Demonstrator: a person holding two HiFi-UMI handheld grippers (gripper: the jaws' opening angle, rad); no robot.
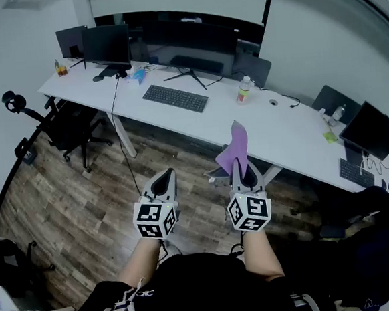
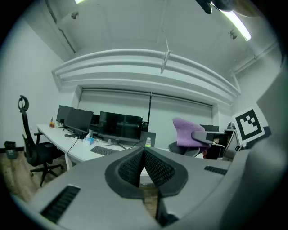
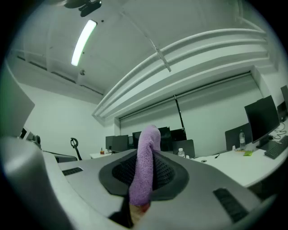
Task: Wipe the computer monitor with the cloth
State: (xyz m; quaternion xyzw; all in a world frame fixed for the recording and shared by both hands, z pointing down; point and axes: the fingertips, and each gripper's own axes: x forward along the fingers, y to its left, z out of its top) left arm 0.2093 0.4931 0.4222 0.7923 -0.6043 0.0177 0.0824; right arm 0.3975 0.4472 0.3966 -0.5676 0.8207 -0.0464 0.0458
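- The right gripper (image 1: 241,173) pinched the purple cloth (image 1: 235,148), which stood up out of its jaws toward 12 o'clock.
- The left gripper (image 1: 163,179), at its 9 o'clock, had jaws pressed together on nothing.
- The wide dark monitor (image 1: 189,43) stood on the white desk (image 1: 293,127) at 12 o'clock, well apart from the cloth.
- A keyboard (image 1: 175,97) lay at the monitor's 6 o'clock.

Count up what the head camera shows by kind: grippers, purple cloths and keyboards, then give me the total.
Grippers: 2, the left gripper and the right gripper
Purple cloth: 1, held in the right gripper
Keyboards: 2, the second at far right
Total: 5
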